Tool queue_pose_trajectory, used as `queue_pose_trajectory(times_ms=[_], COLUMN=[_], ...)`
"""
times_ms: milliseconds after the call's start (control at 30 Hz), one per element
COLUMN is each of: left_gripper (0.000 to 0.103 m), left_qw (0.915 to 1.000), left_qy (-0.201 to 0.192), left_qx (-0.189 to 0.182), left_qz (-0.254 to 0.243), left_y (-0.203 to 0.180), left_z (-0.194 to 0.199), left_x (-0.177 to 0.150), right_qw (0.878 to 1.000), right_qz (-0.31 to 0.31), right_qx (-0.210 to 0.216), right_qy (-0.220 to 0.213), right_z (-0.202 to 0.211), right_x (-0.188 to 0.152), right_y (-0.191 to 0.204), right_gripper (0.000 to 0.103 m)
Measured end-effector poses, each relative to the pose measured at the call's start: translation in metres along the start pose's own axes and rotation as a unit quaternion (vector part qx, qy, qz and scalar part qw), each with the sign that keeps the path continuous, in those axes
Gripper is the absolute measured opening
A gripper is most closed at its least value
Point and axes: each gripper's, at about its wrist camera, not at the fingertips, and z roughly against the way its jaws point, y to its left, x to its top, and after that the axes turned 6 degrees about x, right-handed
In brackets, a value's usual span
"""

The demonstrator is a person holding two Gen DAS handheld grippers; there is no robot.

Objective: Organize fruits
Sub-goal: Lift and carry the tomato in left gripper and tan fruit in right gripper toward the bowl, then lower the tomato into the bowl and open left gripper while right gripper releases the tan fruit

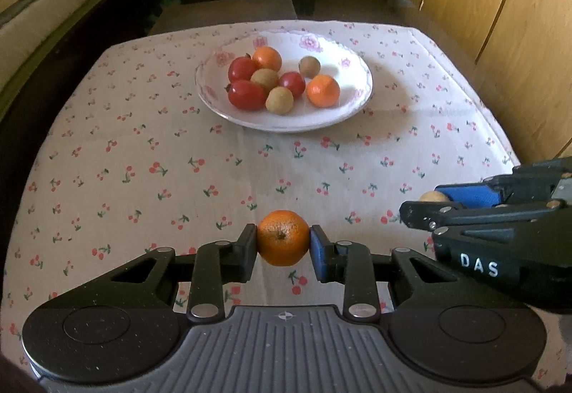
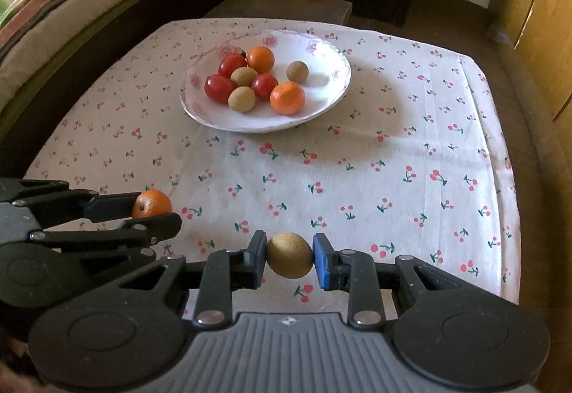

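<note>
Gripping one fruit apiece, both tools sit at the near edge of the table, which is covered by a cherry-print cloth. The left gripper is clenched on a small orange, its pads pressing the fruit's left and right sides, the stem end turned toward the camera. The right gripper is clenched on a tan round fruit, pinched the same way across its widest part. In each wrist view the other tool shows at the side with its own fruit between the fingers.

Farther off, near the middle of the table, a white plate with a pink flower rim holds two more oranges, three red fruits and three tan ones, clustered mostly on its left half.

Both held fruits look light and roughly round, so they would likely roll if set down carelessly. The orange's peel seems soft and dimpled and should give a little under the pads; the tan fruit looks firmer and smoother, perhaps more likely to slip. Holding each across its middle, as now, looks the safest hold. Squeezing harder risks bruising.
</note>
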Motion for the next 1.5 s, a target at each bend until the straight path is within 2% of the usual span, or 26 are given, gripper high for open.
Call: queue_pose_trajectory(times_ms=[233,467,767,1000,1367,1500], left_gripper=[0.039,0.039,0.039,0.038,0.038,0.048], left_qw=[0.9998,0.999,0.9985,0.9982,0.9978,0.9979], left_qy=[-0.01,-0.022,-0.021,-0.007,-0.001,-0.001], left_qx=[-0.006,-0.014,-0.01,-0.008,-0.003,-0.023], left_qz=[0.014,0.035,0.051,0.06,0.066,0.061], left_y=[0.005,0.014,0.016,0.018,0.02,0.014], left_z=[0.001,-0.004,-0.031,-0.05,-0.056,-0.054], left_x=[0.018,0.049,0.084,0.091,0.099,0.1], right_qw=[1.0,0.999,0.998,0.999,0.998,0.996], right_qz=[-0.01,-0.028,-0.032,-0.031,-0.039,-0.044], right_qx=[0.007,0.018,0.019,0.019,0.027,0.06], right_qy=[-0.015,-0.04,-0.047,-0.039,-0.039,-0.04], right_z=[0.0,-0.002,-0.027,-0.043,-0.052,-0.054], right_x=[0.016,0.048,0.087,0.099,0.112,0.114], right_y=[-0.003,-0.012,-0.019,-0.025,-0.03,-0.026], right_gripper=[0.03,0.03,0.03,0.03,0.031,0.031])
